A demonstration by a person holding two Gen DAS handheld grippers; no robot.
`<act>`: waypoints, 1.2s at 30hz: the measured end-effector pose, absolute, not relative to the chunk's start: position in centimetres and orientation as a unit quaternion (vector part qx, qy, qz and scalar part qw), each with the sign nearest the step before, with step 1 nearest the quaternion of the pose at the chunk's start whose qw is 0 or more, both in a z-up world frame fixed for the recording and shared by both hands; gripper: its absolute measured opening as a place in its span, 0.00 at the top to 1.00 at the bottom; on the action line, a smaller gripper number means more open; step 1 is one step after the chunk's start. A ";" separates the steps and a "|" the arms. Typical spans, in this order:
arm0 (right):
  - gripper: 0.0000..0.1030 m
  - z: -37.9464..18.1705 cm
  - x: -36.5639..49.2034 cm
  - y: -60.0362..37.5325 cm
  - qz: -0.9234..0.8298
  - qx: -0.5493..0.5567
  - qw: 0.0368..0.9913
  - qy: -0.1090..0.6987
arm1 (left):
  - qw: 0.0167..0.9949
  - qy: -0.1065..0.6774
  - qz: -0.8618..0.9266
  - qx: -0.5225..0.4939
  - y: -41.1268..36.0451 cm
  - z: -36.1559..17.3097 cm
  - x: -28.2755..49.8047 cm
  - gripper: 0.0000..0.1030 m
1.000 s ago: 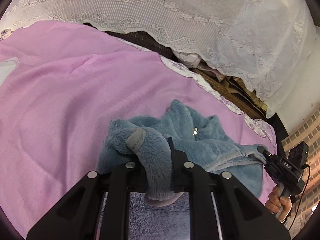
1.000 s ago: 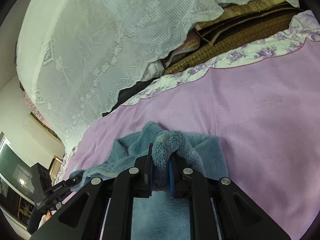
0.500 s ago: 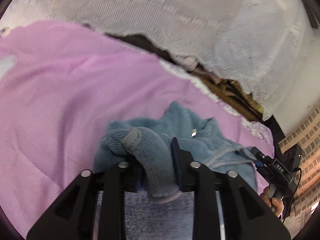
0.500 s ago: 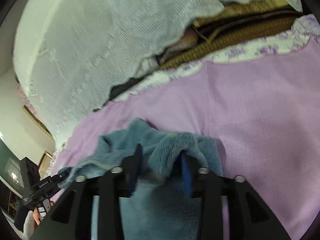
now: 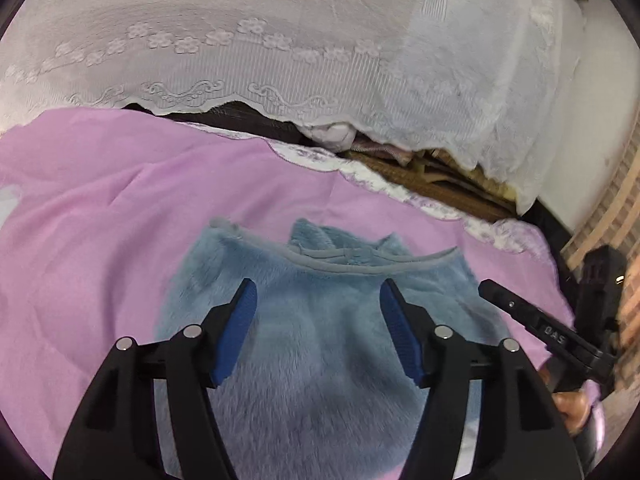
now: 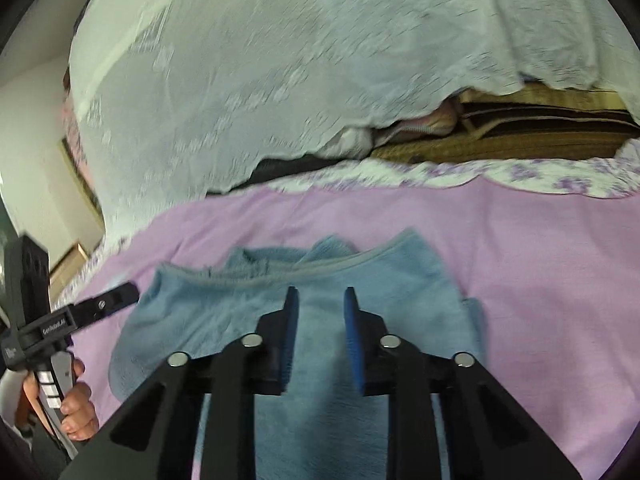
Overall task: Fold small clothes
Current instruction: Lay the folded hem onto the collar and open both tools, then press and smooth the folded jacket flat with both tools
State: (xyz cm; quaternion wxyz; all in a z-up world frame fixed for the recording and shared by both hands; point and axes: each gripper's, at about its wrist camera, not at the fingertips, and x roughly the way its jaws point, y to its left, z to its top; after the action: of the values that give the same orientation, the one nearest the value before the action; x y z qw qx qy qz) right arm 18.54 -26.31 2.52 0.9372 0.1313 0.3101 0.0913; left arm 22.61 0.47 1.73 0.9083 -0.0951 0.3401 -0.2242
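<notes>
Left wrist view: the left gripper [image 5: 318, 320] hangs with its jaws wide apart and empty over a blue fleece garment [image 5: 320, 360], which lies flat on the pink bedspread [image 5: 100, 208] in the lower centre of the frame. The garment sits directly ahead of and below the jaws, its grey-trimmed edge [image 5: 360, 268] running left to right across the frame just beyond the fingertips. Its longer run appears to go from that trimmed edge back toward the camera, though the near end is hidden under the gripper body. At the right edge of the frame the right gripper [image 5: 520, 312] reaches in over the garment's right side, its jaws not readable from here. White lace drape [image 5: 280, 40] fills the upper frame.

Right wrist view: the right gripper [image 6: 318, 312] holds its jaws parted by a narrow gap, with nothing between them, directly above the same garment [image 6: 320, 380]. The trimmed edge [image 6: 320, 268] crosses just past the fingertips, rising toward the upper right corner of the fabric. At the left of the frame, the left gripper [image 6: 100, 304] points in at the garment's left corner. Both tools look about equally close to the fabric, each nearer its own side, so the next fold likely starts from a fresh grasp at those two side edges.
</notes>
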 end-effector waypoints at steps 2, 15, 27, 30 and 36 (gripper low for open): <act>0.79 2.0 20.0 -25.3 0.100 0.138 0.929 0.329 | 0.908 0.359 -0.193 -0.097 0.2 0.7 24.3 0.35; 0.77 -0.4 21.4 -23.5 0.066 0.130 0.930 0.338 | 0.920 0.374 -0.119 0.013 -2.0 -2.3 24.4 0.31; 0.76 -2.4 18.2 -19.4 0.090 0.053 0.920 0.377 | 0.911 0.379 -0.134 0.091 -5.6 -3.7 21.2 0.12; 0.75 -2.2 17.9 -19.0 0.082 0.038 0.924 0.371 | 0.913 0.376 -0.133 0.088 -5.6 -3.7 21.2 0.12; 0.74 -0.8 15.1 -21.2 0.093 0.113 0.932 0.333 | 0.924 0.351 -0.147 0.039 -4.1 -2.0 18.4 0.14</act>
State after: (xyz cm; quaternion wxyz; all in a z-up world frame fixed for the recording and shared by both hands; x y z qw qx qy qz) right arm 15.05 -21.17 -0.84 0.9316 0.1128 0.3327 0.0931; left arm 18.35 -4.10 -1.99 0.9241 0.0392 0.3507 -0.1466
